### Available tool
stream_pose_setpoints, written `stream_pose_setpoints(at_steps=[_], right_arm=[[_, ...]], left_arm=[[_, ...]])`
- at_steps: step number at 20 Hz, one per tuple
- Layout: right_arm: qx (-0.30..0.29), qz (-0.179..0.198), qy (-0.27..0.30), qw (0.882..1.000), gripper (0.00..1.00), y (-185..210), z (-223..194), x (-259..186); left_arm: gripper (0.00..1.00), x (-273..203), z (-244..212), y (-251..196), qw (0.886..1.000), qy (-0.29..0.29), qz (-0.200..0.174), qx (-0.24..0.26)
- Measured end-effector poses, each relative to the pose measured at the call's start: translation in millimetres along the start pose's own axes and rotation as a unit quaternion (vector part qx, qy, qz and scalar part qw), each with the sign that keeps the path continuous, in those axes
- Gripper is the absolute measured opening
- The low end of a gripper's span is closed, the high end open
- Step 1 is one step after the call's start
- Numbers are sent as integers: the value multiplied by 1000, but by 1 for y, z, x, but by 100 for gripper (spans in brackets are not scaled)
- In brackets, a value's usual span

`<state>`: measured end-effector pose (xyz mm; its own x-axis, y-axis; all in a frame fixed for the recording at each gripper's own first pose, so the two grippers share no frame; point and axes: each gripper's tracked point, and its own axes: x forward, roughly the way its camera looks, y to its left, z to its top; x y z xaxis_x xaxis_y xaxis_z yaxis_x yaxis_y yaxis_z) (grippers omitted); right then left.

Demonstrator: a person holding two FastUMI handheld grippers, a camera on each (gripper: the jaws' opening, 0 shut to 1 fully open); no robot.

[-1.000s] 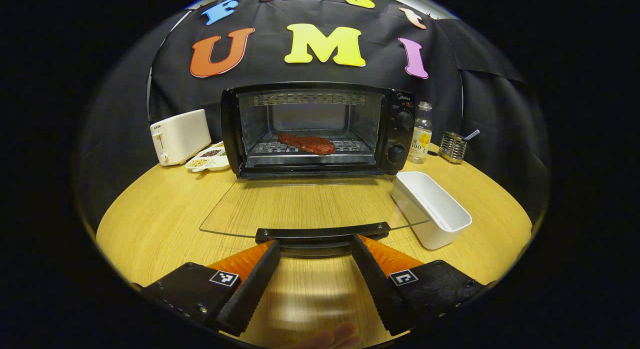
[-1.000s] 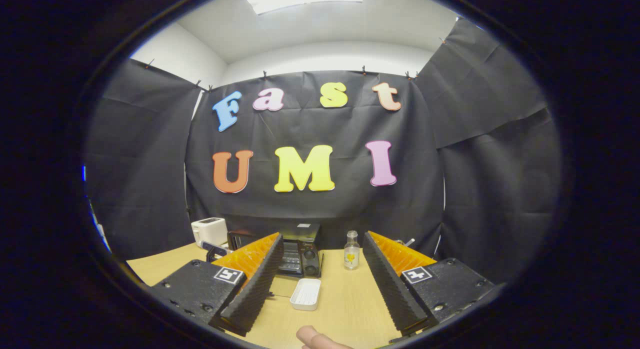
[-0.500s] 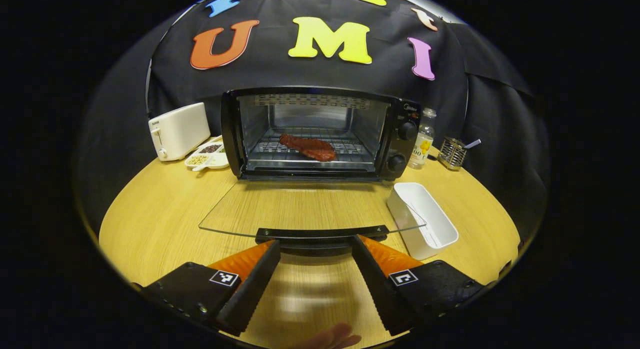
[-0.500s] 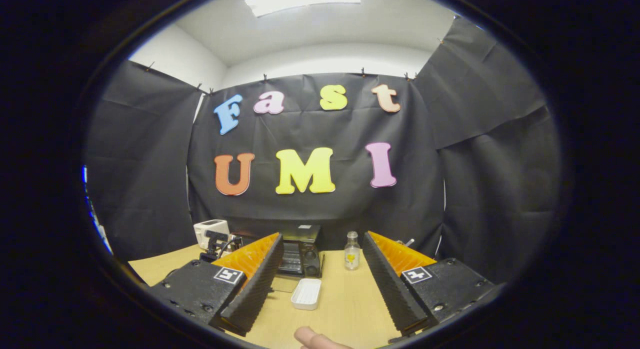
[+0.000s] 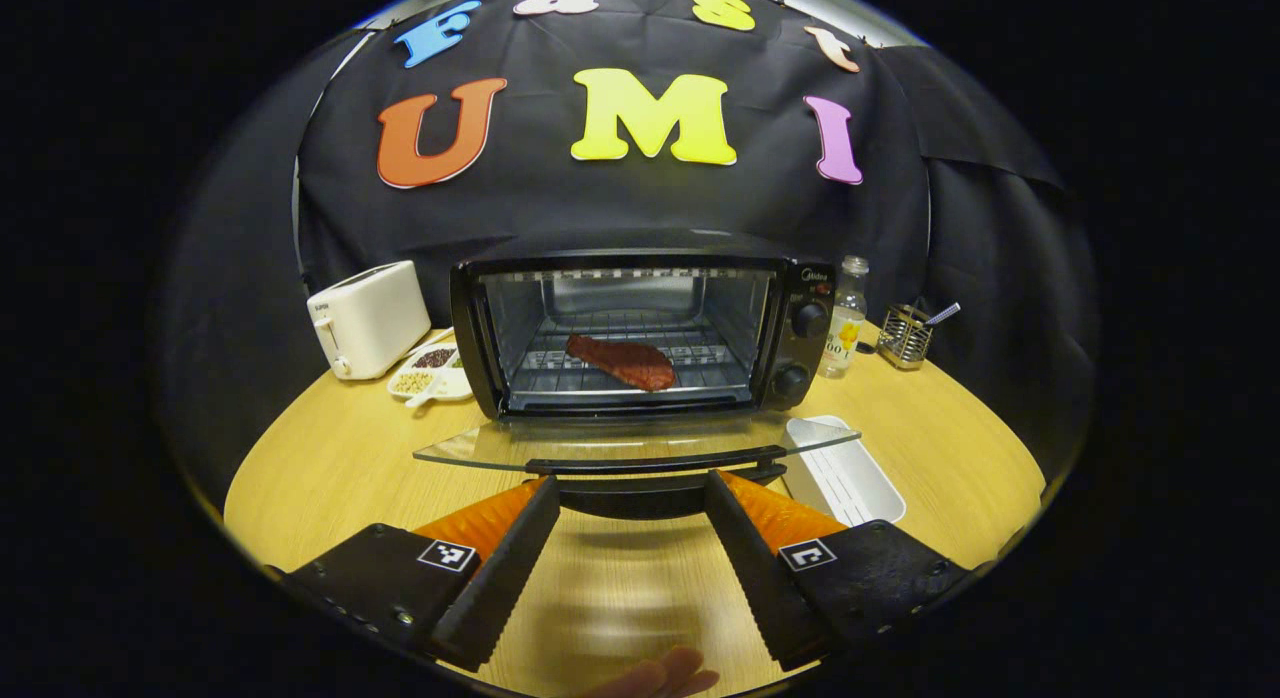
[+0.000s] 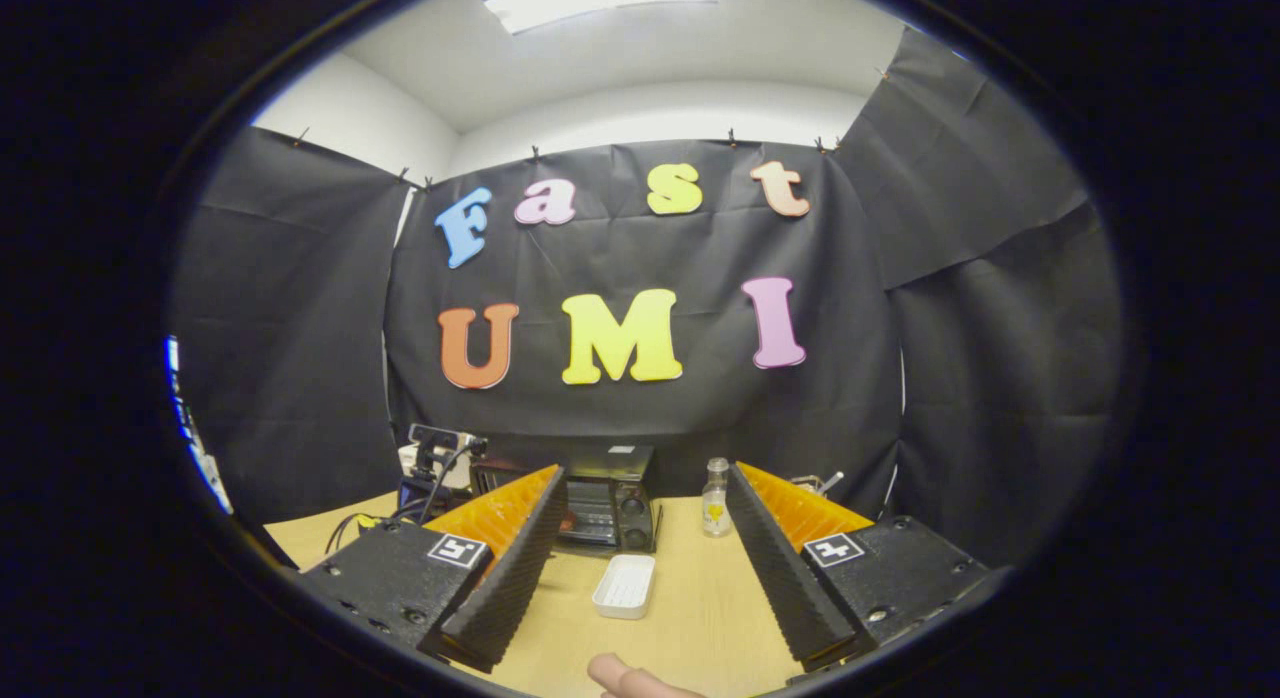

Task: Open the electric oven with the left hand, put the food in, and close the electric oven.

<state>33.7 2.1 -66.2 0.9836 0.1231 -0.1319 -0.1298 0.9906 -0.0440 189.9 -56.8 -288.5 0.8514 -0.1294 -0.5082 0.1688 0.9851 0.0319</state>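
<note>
Since a second ago the glass door (image 5: 640, 444) of the electric oven (image 5: 640, 323) has swung up from lying nearly flat over the surface (image 5: 330, 458) to a partly raised tilt, its front edge now well clear of the wood. In the left gripper view, the left gripper (image 5: 632, 498) sits right at the door's dark handle (image 5: 655, 468): the handle bar runs crosswise just past the fingertips and the two fingers (image 5: 500, 568) stand spread apart on either side below it, not clenched on it. Whether they touch the handle's underside cannot be told.

Inside the oven, the food (image 5: 622, 362), a reddish-brown slab of meat, lies on the wire rack (image 5: 700, 358), roughly centred, well beyond the fingers and behind the lifted door. A white rectangular tray (image 5: 845, 473) rests on the surface just right of the door, partly under its corner. Left of the oven stand a white toaster (image 5: 368, 318) and a divided dish (image 5: 430, 373) of grains; to the right, a small bottle (image 5: 846, 316) and a metal holder (image 5: 903, 335).

In the right gripper view, the right gripper (image 6: 640, 538) hangs well back from the oven (image 6: 610, 500), raised above the surface, its fingers (image 6: 505, 588) wide apart and holding nothing. The white tray (image 6: 624, 586) lies between them, farther off. A fingertip of the person's hand (image 6: 625, 676) shows at the bottom edge.
</note>
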Motion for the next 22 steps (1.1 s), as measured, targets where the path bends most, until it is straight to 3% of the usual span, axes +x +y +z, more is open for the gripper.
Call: stream_pose_setpoints(at_steps=[7, 15, 22], right_arm=[[0, -6, -1, 1000, 100, -1, 1, 1], [-2, -9, -7, 1000, 100, 5, 1, 6], [-19, -25, -8, 999, 100, 8, 3, 5]], left_arm=[[96, 15, 57, 8, 998, -57, -18, -20], [97, 38, 124, 29, 992, -125, 3, 2], [97, -53, 152, 46, 986, -163, 32, 3]])
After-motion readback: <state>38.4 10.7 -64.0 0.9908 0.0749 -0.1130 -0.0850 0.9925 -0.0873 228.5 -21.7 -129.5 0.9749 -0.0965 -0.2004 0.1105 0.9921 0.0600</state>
